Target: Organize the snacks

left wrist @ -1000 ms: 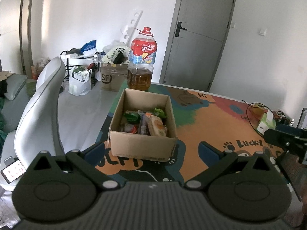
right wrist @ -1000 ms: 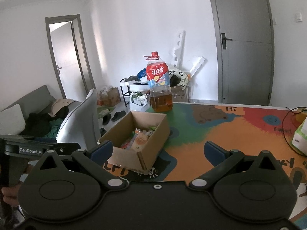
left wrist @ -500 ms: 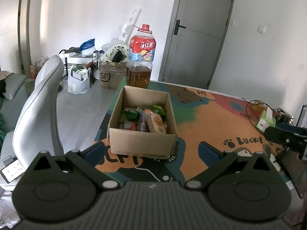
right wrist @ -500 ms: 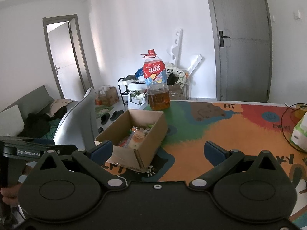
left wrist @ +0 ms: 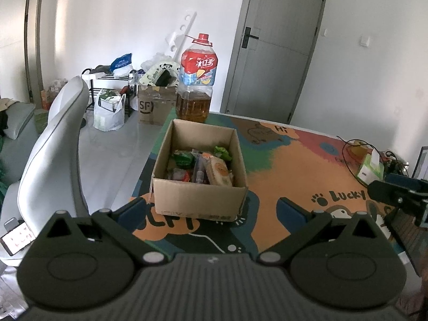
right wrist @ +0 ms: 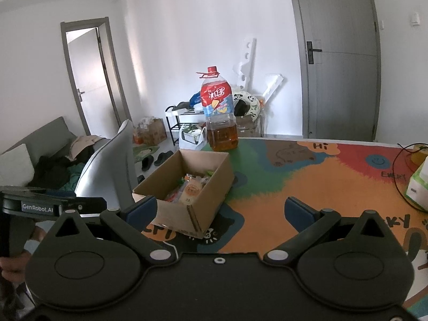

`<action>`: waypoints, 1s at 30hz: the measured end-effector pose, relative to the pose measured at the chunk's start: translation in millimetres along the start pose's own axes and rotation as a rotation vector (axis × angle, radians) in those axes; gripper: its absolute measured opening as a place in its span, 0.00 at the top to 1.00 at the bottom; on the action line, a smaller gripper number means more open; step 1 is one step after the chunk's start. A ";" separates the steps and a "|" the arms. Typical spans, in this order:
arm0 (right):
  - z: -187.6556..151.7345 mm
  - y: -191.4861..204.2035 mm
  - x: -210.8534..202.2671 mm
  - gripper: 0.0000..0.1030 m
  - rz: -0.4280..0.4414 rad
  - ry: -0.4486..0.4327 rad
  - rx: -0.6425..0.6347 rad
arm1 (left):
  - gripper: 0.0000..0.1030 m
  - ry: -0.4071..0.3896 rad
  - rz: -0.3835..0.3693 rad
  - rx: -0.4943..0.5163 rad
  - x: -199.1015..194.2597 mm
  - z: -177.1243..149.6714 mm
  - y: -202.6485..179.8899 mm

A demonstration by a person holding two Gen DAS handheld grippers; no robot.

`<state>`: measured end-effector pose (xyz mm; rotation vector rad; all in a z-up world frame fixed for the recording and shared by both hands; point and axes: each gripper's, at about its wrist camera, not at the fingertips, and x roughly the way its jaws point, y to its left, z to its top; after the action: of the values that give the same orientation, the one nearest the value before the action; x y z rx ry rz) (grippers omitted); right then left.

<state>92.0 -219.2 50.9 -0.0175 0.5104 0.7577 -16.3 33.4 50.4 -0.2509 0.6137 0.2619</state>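
An open cardboard box (left wrist: 199, 203) stands on the colourful table mat, near the table's left edge; it also shows in the right wrist view (right wrist: 198, 214). Inside lie several snack packets, among them an orange-labelled pack (left wrist: 219, 172) and a green pack (left wrist: 183, 159). My left gripper (left wrist: 211, 210) is open and empty, held just in front of the box. My right gripper (right wrist: 219, 210) is open and empty, in front of the box's near right corner. Each gripper shows at the edge of the other's view.
A large bottle of amber drink (left wrist: 195, 83) stands right behind the box. A green tissue box (left wrist: 370, 167) and cables lie at the table's right. A grey chair (left wrist: 50, 144) stands left of the table. Bags and a shoe rack sit by the far wall.
Both grippers have drawn back and risen slightly, so the box sits a little farther and lower in view. Both stay open and empty.
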 end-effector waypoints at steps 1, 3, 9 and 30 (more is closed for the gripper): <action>-0.1 -0.2 0.1 0.00 0.000 0.001 0.001 | 0.00 0.001 -0.001 -0.002 0.4 0.1 -0.1; -0.5 -0.7 0.3 0.00 0.000 0.004 0.002 | 0.00 0.003 -0.002 -0.001 0.9 -0.2 -0.2; -0.4 -0.8 1.4 0.00 0.003 0.006 0.001 | 0.00 0.011 -0.006 0.001 3.7 -0.9 -0.4; -2.4 -2.9 2.8 0.00 -0.004 0.001 0.009 | 0.00 0.017 -0.010 -0.001 5.9 -3.5 1.9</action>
<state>94.6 -219.9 47.1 -0.0106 0.5150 0.7517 -14.1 35.1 43.9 -0.2569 0.6290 0.2504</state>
